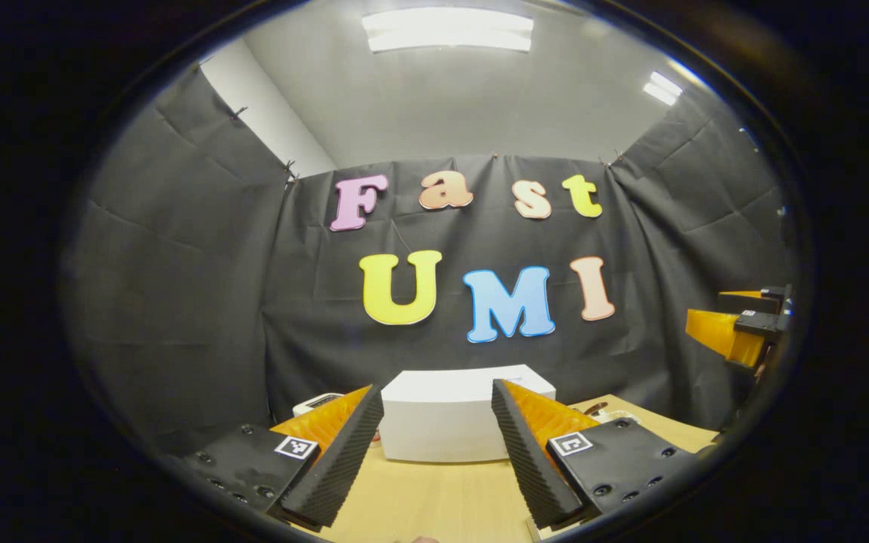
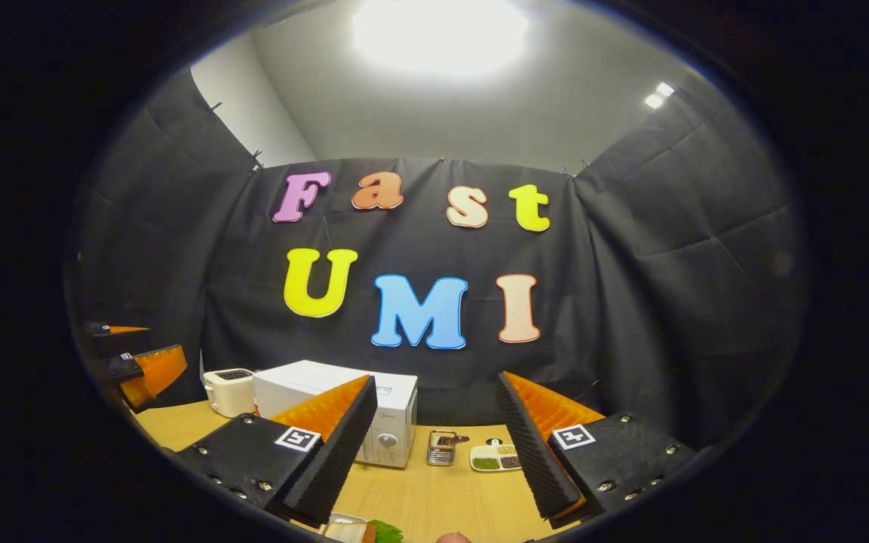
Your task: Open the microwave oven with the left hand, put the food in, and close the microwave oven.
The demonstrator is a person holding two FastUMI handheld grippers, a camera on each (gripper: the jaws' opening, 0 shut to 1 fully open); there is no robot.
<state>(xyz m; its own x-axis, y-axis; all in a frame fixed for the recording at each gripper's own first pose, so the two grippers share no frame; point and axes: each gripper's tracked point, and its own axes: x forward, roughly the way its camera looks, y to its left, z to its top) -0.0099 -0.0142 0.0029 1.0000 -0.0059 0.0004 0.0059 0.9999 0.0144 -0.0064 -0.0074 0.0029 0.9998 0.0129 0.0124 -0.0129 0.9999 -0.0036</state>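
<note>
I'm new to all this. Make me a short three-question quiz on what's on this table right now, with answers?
1. True or false: the microwave door is open.
2. What stands just left of the microwave in the right gripper view: A) toaster, B) kettle, C) bowl?
3. Fill in: both the left gripper and the right gripper have their fingers spread ____, holding nothing.

Key: 1 false, it is closed; 2 A, the toaster; 3 apart. Right of the microwave sit a small metal container and a divided dish on the table.
</note>
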